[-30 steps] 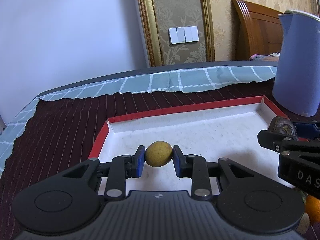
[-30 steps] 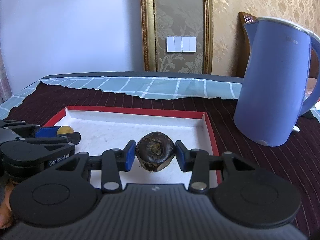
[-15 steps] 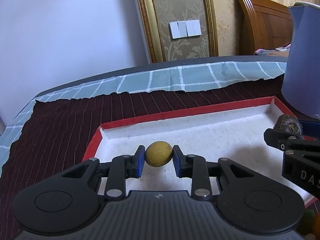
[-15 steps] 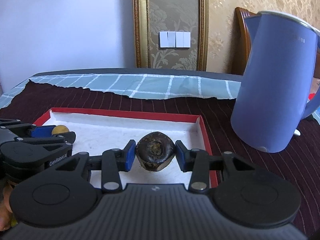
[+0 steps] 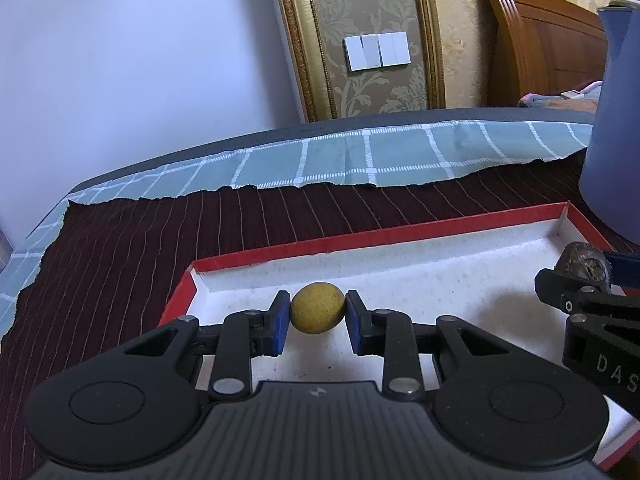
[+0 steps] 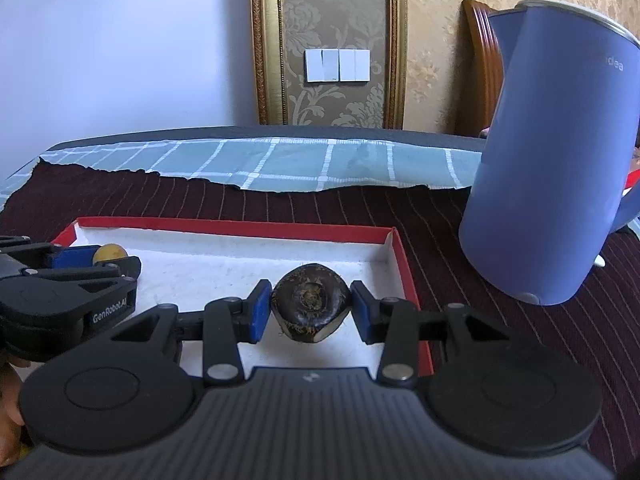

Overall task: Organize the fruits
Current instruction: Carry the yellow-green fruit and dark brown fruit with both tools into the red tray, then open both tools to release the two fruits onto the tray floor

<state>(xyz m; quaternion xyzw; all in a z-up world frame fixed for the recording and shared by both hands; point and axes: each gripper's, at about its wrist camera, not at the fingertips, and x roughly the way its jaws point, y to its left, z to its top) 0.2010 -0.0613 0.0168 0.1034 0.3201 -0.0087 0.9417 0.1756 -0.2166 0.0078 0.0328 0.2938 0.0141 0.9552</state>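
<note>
My left gripper [image 5: 317, 314] is shut on a small round yellow fruit [image 5: 317, 308] and holds it over the left part of a white tray with a red rim [image 5: 360, 240]. My right gripper [image 6: 310, 312] is shut on a dark brown wrinkled fruit [image 6: 310, 308] over the tray's right part [image 6: 240, 228]. In the left wrist view the right gripper [image 5: 588, 280] shows at the right edge with the brown fruit [image 5: 584, 262]. In the right wrist view the left gripper [image 6: 100, 262] shows at the left with the yellow fruit [image 6: 110, 252].
A tall blue kettle [image 6: 560, 160] stands on the dark striped cloth [image 6: 460, 240] right of the tray, also at the right edge of the left wrist view [image 5: 616, 120]. A teal checked cloth [image 5: 360, 156] lies along the table's far edge.
Both grippers have drawn back and lowered a little over the tray, each still holding its fruit. The kettle has shifted right in both views.
</note>
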